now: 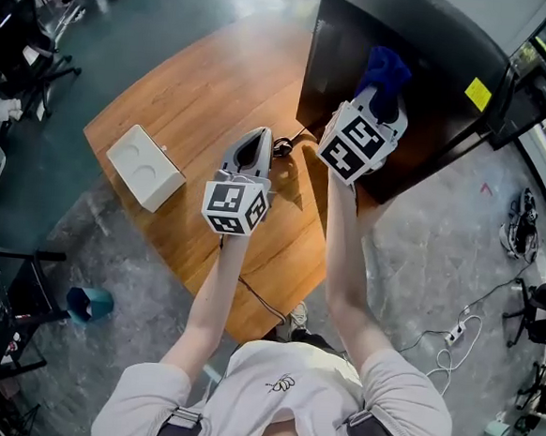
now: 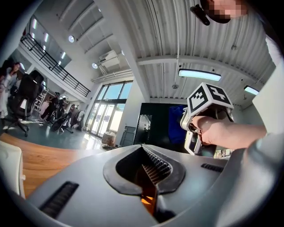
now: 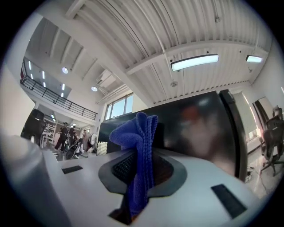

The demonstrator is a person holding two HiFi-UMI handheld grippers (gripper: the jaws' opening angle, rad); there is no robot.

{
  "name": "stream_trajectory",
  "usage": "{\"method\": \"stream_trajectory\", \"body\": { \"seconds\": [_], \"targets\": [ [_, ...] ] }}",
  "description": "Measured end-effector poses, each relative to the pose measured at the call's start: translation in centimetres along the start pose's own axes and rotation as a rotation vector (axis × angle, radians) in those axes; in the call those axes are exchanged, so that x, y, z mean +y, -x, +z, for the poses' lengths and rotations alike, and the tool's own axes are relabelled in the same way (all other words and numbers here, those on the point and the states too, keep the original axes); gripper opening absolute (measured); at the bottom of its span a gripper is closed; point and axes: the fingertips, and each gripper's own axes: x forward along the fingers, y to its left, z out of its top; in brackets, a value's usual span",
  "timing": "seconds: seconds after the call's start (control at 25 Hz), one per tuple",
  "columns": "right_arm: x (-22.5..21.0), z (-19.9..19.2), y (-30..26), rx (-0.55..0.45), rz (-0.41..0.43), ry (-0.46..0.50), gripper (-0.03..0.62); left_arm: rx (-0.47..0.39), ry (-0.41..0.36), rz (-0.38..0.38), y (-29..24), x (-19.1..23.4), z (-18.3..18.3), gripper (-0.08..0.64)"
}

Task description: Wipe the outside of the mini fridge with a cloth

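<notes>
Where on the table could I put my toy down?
The table has most bare wood at its far end, between the box and the fridge. There's also room near the front edge. It's crowded by the fridge corner: the cable, left gripper and right gripper with the cloth.

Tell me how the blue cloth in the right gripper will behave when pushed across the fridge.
Probably floppy: the cloth folds over itself where the right gripper pinches it, so it should bunch rather than push flat. Its fuzzy weave looks light and grippy, likely dragging on the glossy mini fridge instead of sliding off.
</notes>
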Motion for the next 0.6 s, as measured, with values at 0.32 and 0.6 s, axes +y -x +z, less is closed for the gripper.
{"method": "stream_trajectory", "body": {
  "seconds": [0.32, 0.6],
  "targets": [
    [-7.8, 1.7, 3.9, -0.037, -0.063, 0.104, 0.061, 0.017, 0.019, -0.111, -1.3, -6.9, -1.3, 0.005],
    [-13.3, 1.9, 6.7, -0.041, -0.126, 0.075, 0.061, 0.025, 0.021, -0.187, -2.2, -11.4, -1.8, 0.005]
  ]
}}
